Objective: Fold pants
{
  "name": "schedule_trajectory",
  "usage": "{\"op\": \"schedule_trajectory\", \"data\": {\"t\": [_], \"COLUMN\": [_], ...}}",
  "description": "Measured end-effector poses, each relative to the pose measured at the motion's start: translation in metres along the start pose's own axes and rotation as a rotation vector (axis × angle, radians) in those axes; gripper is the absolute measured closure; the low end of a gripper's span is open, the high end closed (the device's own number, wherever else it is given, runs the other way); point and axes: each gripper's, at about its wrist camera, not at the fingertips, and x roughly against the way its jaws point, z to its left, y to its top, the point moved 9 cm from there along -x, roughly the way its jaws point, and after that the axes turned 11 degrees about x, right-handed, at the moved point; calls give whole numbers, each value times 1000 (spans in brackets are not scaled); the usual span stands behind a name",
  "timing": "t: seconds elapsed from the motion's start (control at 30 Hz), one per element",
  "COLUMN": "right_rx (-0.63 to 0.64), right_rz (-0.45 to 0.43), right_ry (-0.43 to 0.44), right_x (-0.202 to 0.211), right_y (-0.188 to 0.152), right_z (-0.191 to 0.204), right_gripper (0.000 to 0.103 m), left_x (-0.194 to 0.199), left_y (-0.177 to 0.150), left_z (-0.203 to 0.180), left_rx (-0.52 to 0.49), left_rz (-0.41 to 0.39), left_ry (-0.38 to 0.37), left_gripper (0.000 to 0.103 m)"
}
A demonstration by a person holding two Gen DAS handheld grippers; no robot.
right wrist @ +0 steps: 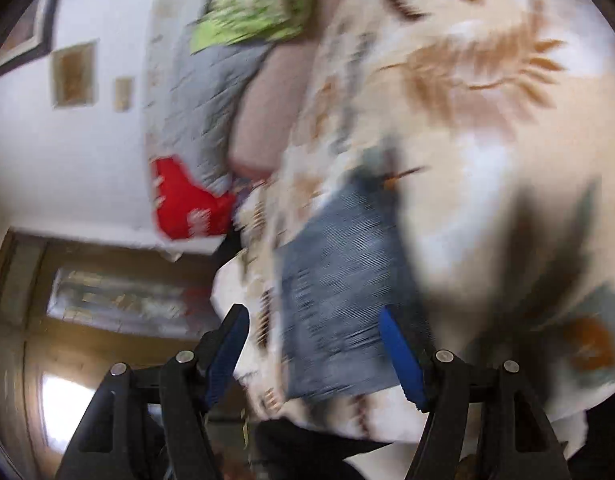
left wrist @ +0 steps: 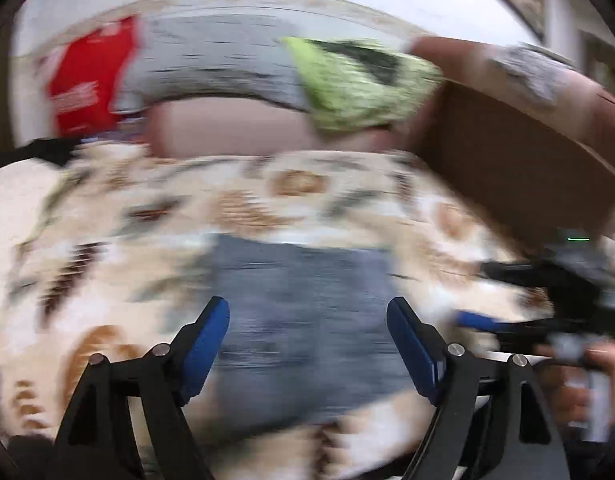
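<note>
Left wrist view, heavily motion-blurred, shows the left hand-held gripper with its two blue-padded fingers spread wide and nothing between them. Beyond and between the fingers lie the pants, a compact blue-grey denim rectangle resting flat on the bed, whose cover is cream with brown and grey leaf patterns. Behind the bed cover sit a pinkish pillow, a grey quilted cushion, a red item at the left and a green-and-black patterned cloth toward the right, next to a brown cardboard box. At the right edge of this view the right hand-held gripper appears as a blur of black frame and a blue pad, with a person's hand on its handle; it is just beside the pants' right edge, though contact cannot be judged. Right wrist view, tilted and equally blurred, shows that gripper also spread wide and holding nothing. The pants lie ahead of its fingers on the bed cover, near the bed's edge. A white wall with small framed pictures fills the left side.
</note>
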Motion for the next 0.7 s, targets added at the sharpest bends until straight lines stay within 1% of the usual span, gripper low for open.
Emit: {"op": "schedule_trajectory", "data": {"t": [0.03, 0.07, 0.1, 0.13, 0.17, 0.2, 0.23, 0.27, 0.3, 0.33, 0.37, 0.4, 0.43, 0.47, 0.53, 0.57, 0.6, 0.63, 0.67, 0.7], "right_rx": [19, 33, 51, 60, 59, 46, 16, -25, -91, -148, -169, -146, -78, -46, -9, 12, 26, 46, 67, 79], "right_rz": [14, 36, 81, 101, 119, 128, 139, 149, 145, 118, 108, 107, 98, 91, 72, 71, 74, 87, 105, 125], "right_ry": [34, 67, 116, 119, 57, 19, -51, -157, -161, -132, -116, -129, -180, -191, -149, -121, -107, -88, -74, -84], "right_x": [-6, -13, -25, -33, -43, -47, -54, -58, -61, -57, -53, -48, -42, -40, -37, -39, -42, -46, -52, -61], "right_y": [-4, -8, -17, -22, -29, -34, -41, -48, -52, -53, -51, -48, -43, -40, -33, -32, -33, -36, -41, -43], "right_z": [16, 29, 44, 48, 40, 30, 6, -28, -47, -54, -53, -45, -33, -24, 2, 17, 25, 33, 37, 34], "right_gripper": [32, 30, 30, 29, 29, 29, 29, 31, 39, 51, 50, 49, 42, 38, 38, 35, 32, 28, 27, 27], "left_x": [-9, -14, -21, -28, -34, -43, -53, -67, -74, -74, -67, -61, -55, -47, -34, -35, -41, -52, -65, -72], "left_y": [0, -2, -5, -8, -14, -22, -32, -49, -63, -66, -63, -60, -54, -47, -39, -39, -45, -55, -64, -72], "left_z": [24, 36, 47, 56, 57, 57, 58, 56, 51, 52, 52, 51, 49, 46, 39, 37, 32, 31, 34, 35], "left_rx": [31, 58, 87, 109, 114, 105, 89, 65, 48, 43, 53, 69, 91, 102, 93, 87, 72, 52, 36, 31], "left_rz": [25, 45, 62, 78, 100, 131, 172, 240, 277, 267, 237, 222, 205, 174, 116, 118, 141, 180, 224, 252], "left_ry": [59, 80, 91, 101, 105, 99, 107, 130, 132, 143, 131, 119, 108, 90, 76, 72, 69, 91, 121, 142], "left_gripper": [21, 21, 21, 21, 21, 21, 21, 21, 21, 21, 21, 21, 21, 21, 21, 21, 21, 21, 21, 21]}}
